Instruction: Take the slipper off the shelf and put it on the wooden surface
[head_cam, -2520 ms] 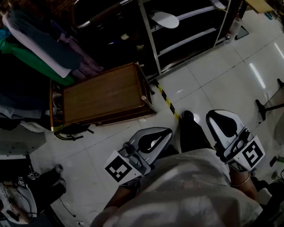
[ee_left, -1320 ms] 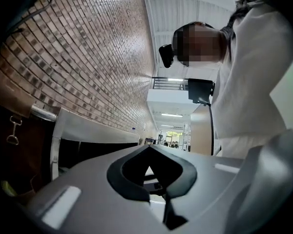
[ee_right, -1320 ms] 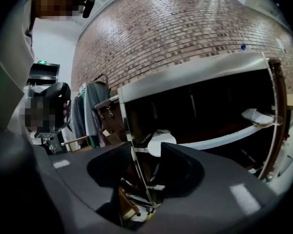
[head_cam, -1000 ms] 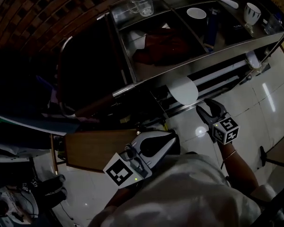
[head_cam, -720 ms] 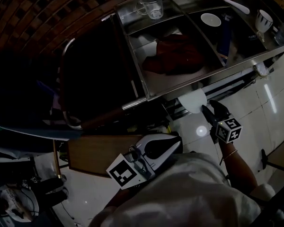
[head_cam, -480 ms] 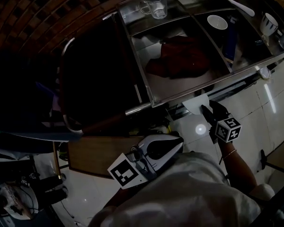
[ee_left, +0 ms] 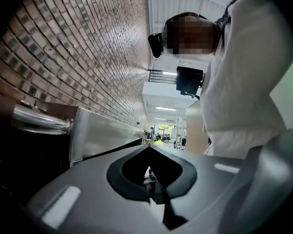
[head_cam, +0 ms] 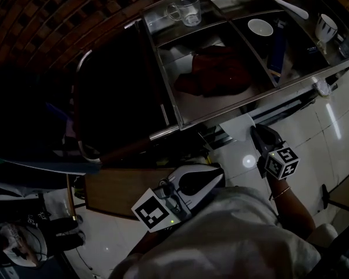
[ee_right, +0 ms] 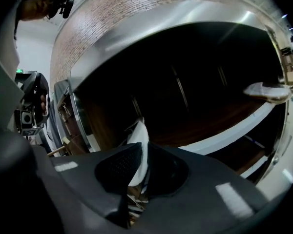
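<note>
A white slipper [head_cam: 237, 125] pokes out from under the metal shelf's [head_cam: 180, 112] top edge. My right gripper [head_cam: 257, 132] has just been closing and now pinches the slipper's near end. In the right gripper view the white slipper [ee_right: 138, 136] stands edge-on between the shut jaws of the right gripper [ee_right: 140, 154]. A second white slipper [ee_right: 266, 92] lies further along the shelf board. The wooden surface [head_cam: 119, 188] sits low at the left, beside my left gripper [head_cam: 217, 169]. My left gripper [ee_left: 149, 148] is shut and holds nothing.
On the shelf's top lie a glass mug [head_cam: 189, 9], a white bowl [head_cam: 260, 27], a dark red cloth [head_cam: 215, 71] and a patterned cup [head_cam: 326, 25]. A curved metal rail [head_cam: 84, 103] and a brick wall stand at the left. White floor tiles [head_cam: 314, 132] lie at the right.
My right gripper has moved onto the slipper's end at the shelf edge and its jaws have shut on it. The left gripper has scarcely shifted.
</note>
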`<state>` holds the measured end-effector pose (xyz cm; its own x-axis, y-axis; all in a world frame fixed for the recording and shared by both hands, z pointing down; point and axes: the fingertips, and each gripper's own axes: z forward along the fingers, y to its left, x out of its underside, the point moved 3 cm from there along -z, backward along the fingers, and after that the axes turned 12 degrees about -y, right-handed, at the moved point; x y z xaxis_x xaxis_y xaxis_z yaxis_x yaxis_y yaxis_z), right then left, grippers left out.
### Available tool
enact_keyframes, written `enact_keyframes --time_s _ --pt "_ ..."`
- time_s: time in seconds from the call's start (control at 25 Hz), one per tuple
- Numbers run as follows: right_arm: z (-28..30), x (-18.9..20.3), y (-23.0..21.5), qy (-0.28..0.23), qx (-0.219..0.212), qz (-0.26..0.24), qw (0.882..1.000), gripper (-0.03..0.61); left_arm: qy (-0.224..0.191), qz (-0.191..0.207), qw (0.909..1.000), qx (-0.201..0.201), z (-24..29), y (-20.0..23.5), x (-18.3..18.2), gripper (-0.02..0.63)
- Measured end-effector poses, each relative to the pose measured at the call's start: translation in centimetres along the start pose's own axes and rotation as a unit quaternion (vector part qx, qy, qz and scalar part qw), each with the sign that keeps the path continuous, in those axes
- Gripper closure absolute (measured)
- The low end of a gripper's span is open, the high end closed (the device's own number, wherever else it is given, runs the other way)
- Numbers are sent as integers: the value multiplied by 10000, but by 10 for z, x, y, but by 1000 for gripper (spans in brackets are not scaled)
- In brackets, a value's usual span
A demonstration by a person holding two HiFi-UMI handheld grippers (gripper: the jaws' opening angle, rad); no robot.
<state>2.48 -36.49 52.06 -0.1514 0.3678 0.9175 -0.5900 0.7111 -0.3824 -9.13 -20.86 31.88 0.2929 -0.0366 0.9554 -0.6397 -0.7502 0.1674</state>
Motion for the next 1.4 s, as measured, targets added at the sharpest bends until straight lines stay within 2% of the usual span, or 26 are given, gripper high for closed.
enact_keyframes --time_s 0.36,0.68,0.96,1.2,1.32,1.4 --pt "-52 -34 10 -376 -89 -161 9991 549 52 291 9995 77 18 -52 -3 626" --pt "-159 -56 27 -686 -249 -523 9960 549 -307 97 9994 -145 25 -141 9 626" --pt "-245 -63 72 -893 -440 -768 9921 549 96 401 9990 -149 8 -225 29 626" --pt "-273 -64 119 -1006 -656 -812 9894 549 59 420 9976 -549 -23 -242 26 626" --pt "-279 -64 152 -1039 -692 -810 9889 549 -123 397 9962 -760 -46 -238 18 627" --pt "-282 -65 183 -1005 -779 -1004 9868 549 -266 363 9950 -893 -67 -233 11 629"
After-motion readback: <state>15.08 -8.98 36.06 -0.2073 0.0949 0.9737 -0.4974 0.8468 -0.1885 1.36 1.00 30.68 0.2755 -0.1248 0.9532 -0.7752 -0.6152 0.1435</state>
